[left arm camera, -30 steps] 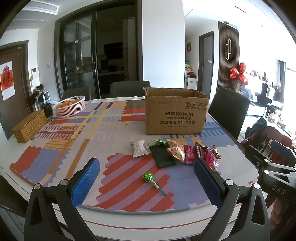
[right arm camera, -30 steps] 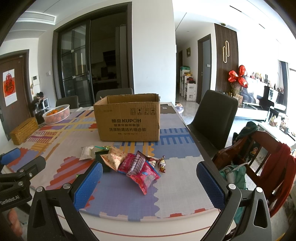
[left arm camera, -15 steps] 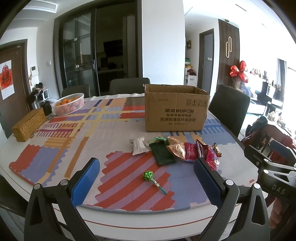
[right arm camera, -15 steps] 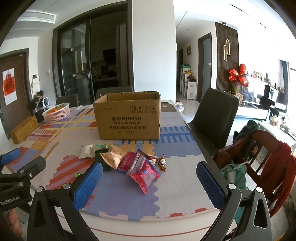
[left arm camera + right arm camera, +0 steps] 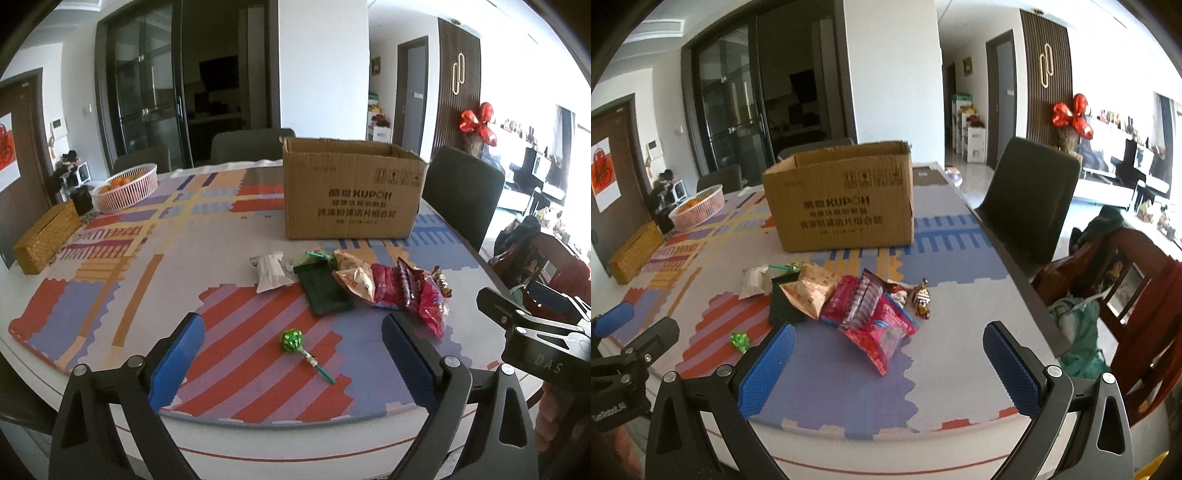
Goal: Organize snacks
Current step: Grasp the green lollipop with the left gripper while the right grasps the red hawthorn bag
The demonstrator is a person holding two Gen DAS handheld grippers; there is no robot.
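An open cardboard box (image 5: pixel 351 195) stands on the patterned table mat; it also shows in the right wrist view (image 5: pixel 842 206). In front of it lies a pile of snacks: a white packet (image 5: pixel 271 271), a dark green pouch (image 5: pixel 325 291), an orange bag (image 5: pixel 354 277) and red bags (image 5: pixel 406 291). A green lollipop (image 5: pixel 295 341) lies apart, nearest the front edge. My left gripper (image 5: pixel 291 358) is open and empty, just short of the lollipop. My right gripper (image 5: pixel 886 365) is open and empty, over the mat near the red bags (image 5: pixel 879 325). A small wrapped candy (image 5: pixel 921 301) lies to their right.
A pink basket of oranges (image 5: pixel 125 186) and a woven box (image 5: pixel 46 238) sit at the table's far left. Dark chairs (image 5: pixel 1030 199) stand around the table. A red wooden chair with clothes (image 5: pixel 1123 295) is to the right.
Both grippers have moved forward a little toward the snacks. The lollipop and the pile look closer. Nothing on the table has moved.
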